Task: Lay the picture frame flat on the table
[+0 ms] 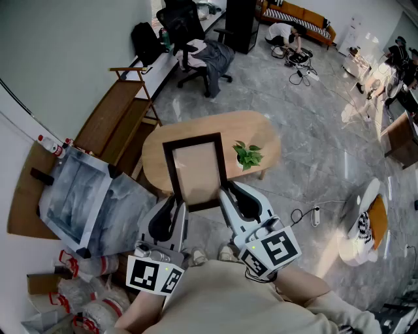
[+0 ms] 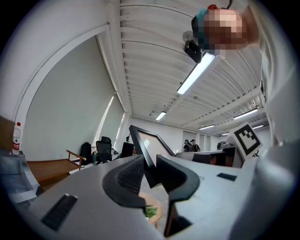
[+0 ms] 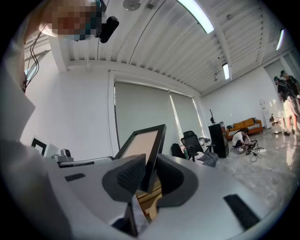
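A green plant [image 1: 247, 155], black office chair [image 1: 183, 27] and orange sofa [image 1: 299, 15] stand about.

Around my picture frame [image 1: 196, 171], I find the surface [image 1: 251, 127] bare toward 12 and 9 o'clock; a small plant [image 1: 247, 155] stands just beside it at 3 o'clock.

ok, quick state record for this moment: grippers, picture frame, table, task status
left gripper: shut on the picture frame's lower left edge
right gripper: shut on its lower right edge
picture frame: black border, held by both grippers over the table, rising tilted from the jaws
table: oval, wooden, carries the plant
plant: small, green, right of the frame in the head view
task status: frame not yet laid flat
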A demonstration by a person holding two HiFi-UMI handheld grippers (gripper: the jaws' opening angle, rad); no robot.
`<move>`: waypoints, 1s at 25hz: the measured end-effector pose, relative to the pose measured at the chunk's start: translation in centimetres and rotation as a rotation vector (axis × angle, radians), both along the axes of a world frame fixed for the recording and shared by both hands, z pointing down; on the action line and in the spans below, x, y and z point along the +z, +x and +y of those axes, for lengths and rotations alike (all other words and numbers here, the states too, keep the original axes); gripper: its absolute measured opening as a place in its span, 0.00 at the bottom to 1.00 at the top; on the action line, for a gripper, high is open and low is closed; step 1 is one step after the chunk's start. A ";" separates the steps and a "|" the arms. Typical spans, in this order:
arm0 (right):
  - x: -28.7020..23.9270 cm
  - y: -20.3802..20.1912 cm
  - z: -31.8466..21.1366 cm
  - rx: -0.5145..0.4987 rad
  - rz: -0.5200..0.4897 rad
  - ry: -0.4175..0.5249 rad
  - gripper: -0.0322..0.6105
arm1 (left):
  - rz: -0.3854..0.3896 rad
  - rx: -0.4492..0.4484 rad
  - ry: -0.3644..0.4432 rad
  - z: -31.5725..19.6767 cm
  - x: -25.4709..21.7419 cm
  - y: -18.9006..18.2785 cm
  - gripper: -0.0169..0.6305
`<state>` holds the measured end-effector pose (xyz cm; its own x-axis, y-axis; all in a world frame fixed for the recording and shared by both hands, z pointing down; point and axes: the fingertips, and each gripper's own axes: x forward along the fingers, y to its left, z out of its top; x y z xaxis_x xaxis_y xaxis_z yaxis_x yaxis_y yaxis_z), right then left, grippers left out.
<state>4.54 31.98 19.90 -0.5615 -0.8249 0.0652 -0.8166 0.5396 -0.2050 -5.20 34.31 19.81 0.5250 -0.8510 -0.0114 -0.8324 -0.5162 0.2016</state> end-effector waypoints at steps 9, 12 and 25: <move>0.4 0.7 1.3 0.005 -0.015 -0.017 0.14 | -0.008 0.006 -0.003 1.3 0.1 0.7 0.15; 0.7 1.2 1.4 0.002 -0.019 -0.026 0.14 | -0.011 0.004 -0.008 1.5 0.3 1.1 0.15; 1.3 5.4 1.9 -0.040 -0.058 -0.030 0.14 | -0.045 -0.039 -0.014 2.6 1.2 5.8 0.15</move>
<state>9.93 33.88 21.24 -0.5972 -0.8001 0.0562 -0.7810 0.5642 -0.2678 0.58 36.90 21.00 0.4915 -0.8706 0.0231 -0.8600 -0.4810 0.1705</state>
